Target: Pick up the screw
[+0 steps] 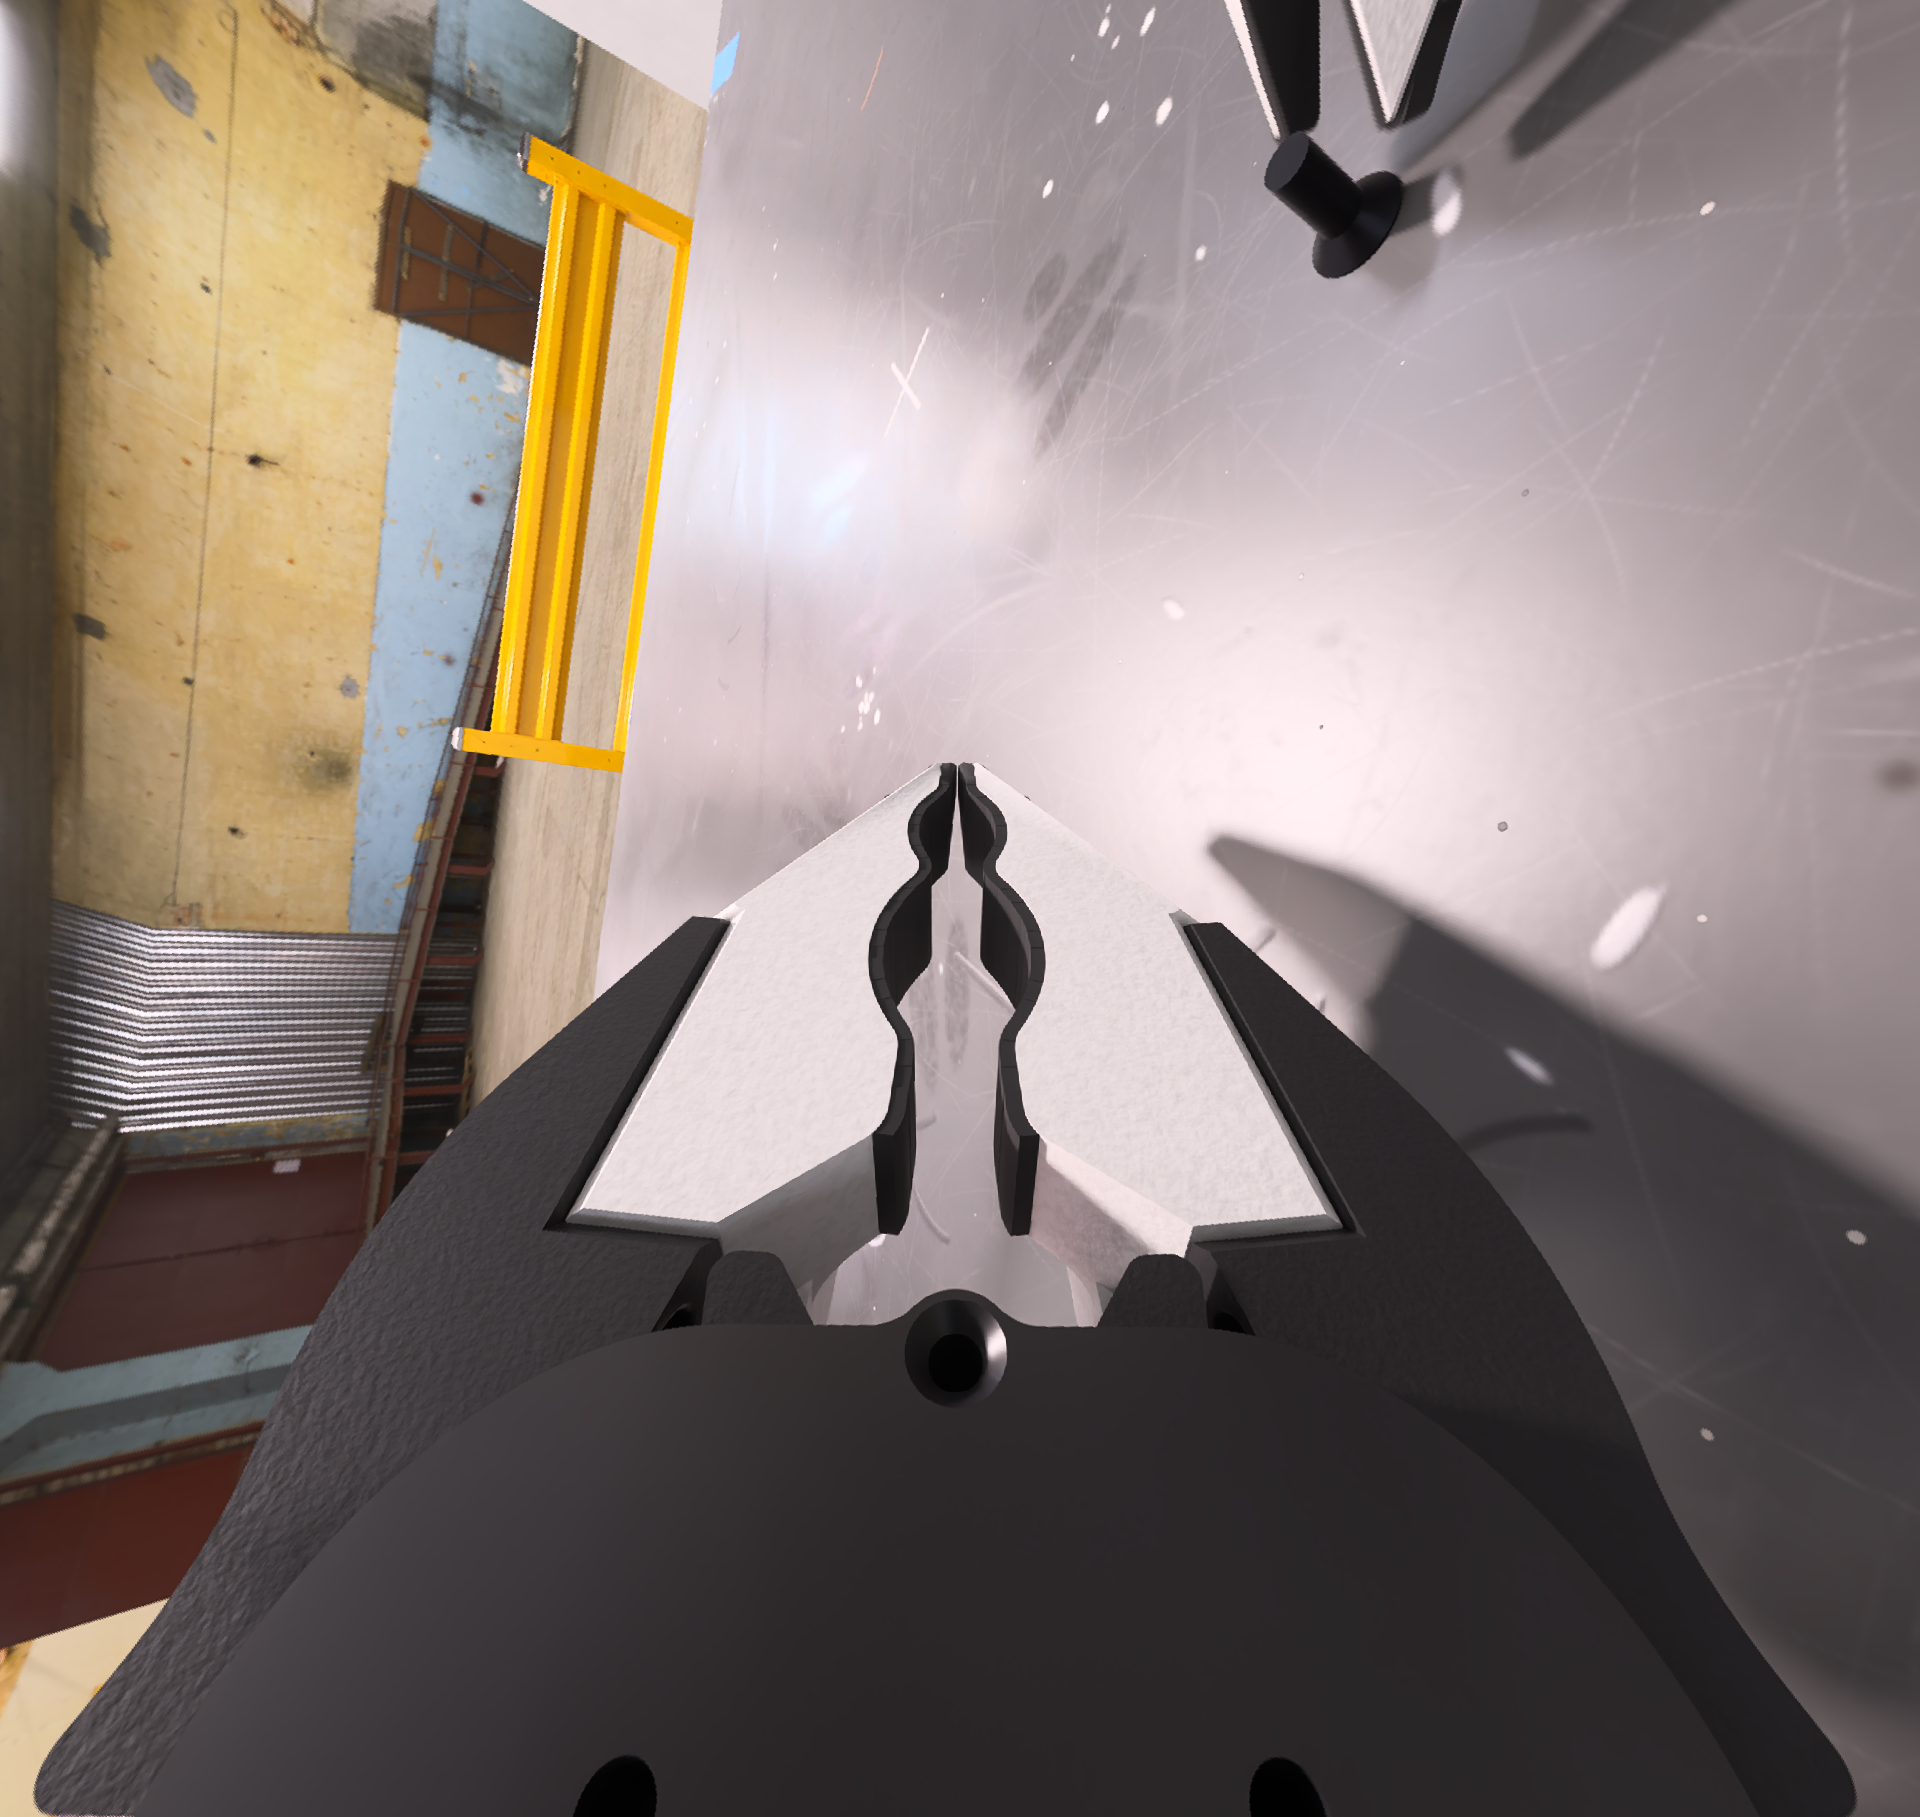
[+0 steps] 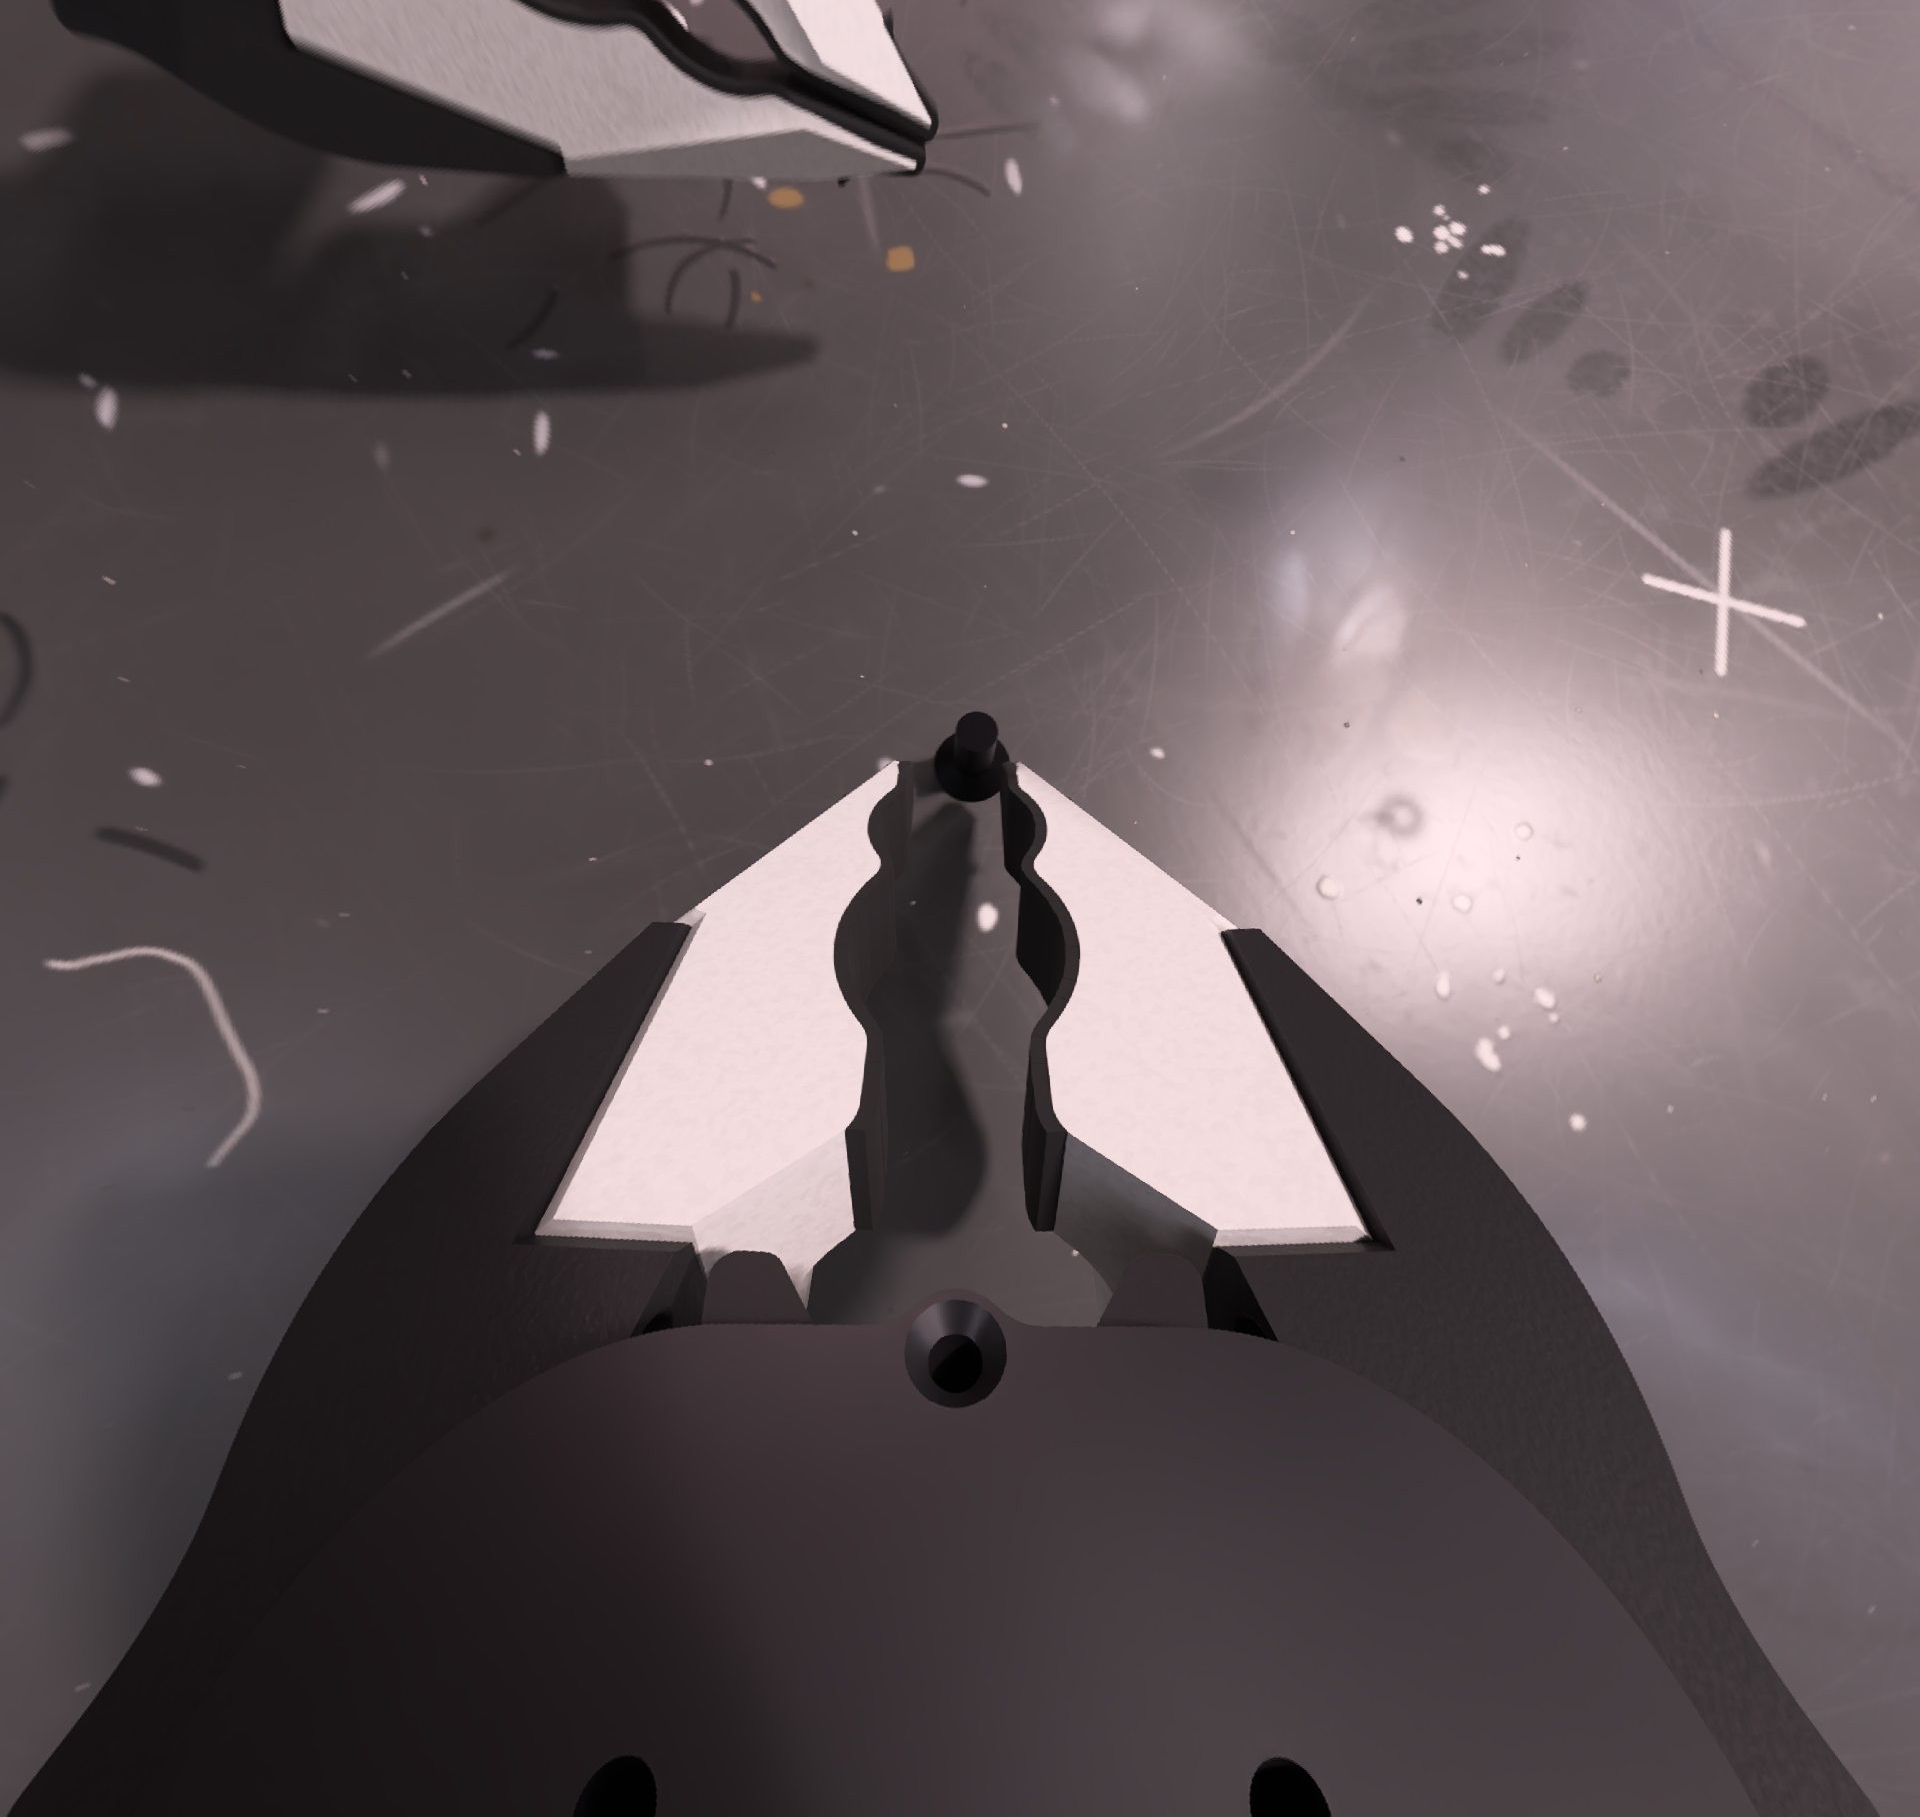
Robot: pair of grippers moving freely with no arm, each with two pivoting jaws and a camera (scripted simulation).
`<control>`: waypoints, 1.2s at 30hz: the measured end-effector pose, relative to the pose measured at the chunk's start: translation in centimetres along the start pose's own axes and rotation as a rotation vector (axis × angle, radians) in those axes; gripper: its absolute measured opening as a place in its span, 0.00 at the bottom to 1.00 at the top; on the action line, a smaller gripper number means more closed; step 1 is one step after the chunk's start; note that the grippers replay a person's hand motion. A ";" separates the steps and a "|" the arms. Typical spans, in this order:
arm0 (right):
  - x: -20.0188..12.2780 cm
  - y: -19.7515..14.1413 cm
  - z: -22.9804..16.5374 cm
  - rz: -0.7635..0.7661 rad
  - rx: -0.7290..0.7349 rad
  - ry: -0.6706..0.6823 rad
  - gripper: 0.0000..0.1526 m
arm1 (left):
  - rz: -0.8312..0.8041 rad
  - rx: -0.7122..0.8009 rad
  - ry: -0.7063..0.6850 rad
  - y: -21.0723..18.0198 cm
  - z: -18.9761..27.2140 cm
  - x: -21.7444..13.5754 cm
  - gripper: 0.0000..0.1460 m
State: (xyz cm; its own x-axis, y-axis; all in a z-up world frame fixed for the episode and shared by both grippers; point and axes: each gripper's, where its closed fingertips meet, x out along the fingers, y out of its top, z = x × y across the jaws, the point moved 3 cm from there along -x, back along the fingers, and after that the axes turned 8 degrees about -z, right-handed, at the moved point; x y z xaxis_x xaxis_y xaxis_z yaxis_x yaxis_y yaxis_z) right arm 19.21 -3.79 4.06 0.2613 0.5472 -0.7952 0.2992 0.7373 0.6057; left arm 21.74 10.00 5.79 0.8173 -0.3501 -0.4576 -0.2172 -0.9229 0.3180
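Note:
The screw (image 2: 966, 757) is small and black and stands head-down on the scratched metal table (image 2: 1351, 417), shaft pointing up. My right gripper (image 2: 956, 768) hovers just over it, jaws a little apart, with the screw at the gap between the tips; I cannot see either finger pressing on it. In the left wrist view the screw (image 1: 1335, 209) sits at the top right, directly under the right gripper (image 1: 1342, 126). My left gripper (image 1: 954, 770) is shut and empty, off to the side above the table; it also shows in the right wrist view (image 2: 920, 141) at the top left.
The table (image 1: 1247, 520) ends at an edge on the left of the left wrist view. Beyond it are a yellow railing (image 1: 582, 458) and a worn yellow and blue wall (image 1: 260, 417). White specks and scratches mark the table surface.

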 end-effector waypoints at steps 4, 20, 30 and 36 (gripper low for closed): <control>-1.4 0.1 -0.9 0.047 0.059 0.036 0.14 | -0.004 -0.007 0.001 0.0 0.1 -0.2 0.00; -0.1 2.9 2.2 0.060 -0.056 0.003 0.18 | -0.096 -0.085 0.077 -2.7 -1.6 -0.8 0.00; 4.3 6.8 5.8 -0.019 -0.035 -0.005 0.24 | -0.146 -0.129 0.105 -4.8 -2.4 -1.3 0.00; 2.0 3.3 2.6 -0.126 -0.204 0.180 0.18 | -0.134 -0.121 0.097 -4.8 -2.1 -1.9 0.00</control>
State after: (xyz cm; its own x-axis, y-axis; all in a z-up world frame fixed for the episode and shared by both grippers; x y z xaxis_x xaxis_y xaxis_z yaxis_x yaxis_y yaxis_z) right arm 23.18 -1.27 4.55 0.0617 0.4945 -0.8670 0.1236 0.8582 0.4982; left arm 22.34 15.40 6.83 0.8836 -0.2032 -0.4219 -0.0423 -0.9319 0.3602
